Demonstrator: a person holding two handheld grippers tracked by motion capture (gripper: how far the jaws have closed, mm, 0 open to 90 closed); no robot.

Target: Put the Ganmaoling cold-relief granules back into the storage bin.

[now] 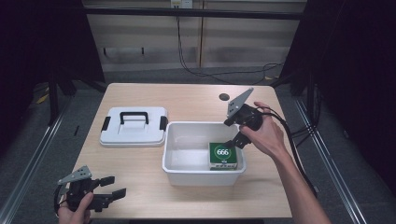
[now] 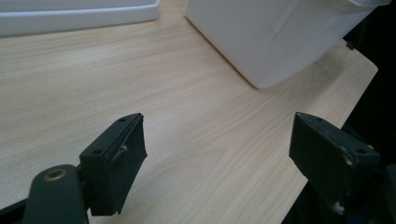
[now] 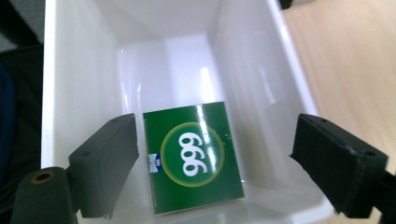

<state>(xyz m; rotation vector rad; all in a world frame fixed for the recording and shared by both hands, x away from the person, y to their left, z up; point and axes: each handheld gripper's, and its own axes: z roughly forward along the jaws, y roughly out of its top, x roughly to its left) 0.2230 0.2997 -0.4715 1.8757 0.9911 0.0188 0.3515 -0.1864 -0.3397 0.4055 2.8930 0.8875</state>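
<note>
my right tool hangs wide open over the bin, gripping nothing; the green box lies flat inside at its right end. my left tool rests wide open on the bench, beside the lid.

Bright overhead light, dark surroundings, glare on the green box.

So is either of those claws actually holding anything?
No, nothing. The right gripper hangs open over the green box in the bin; its jaws stand clear of it. The left gripper is open above bare table.
</note>
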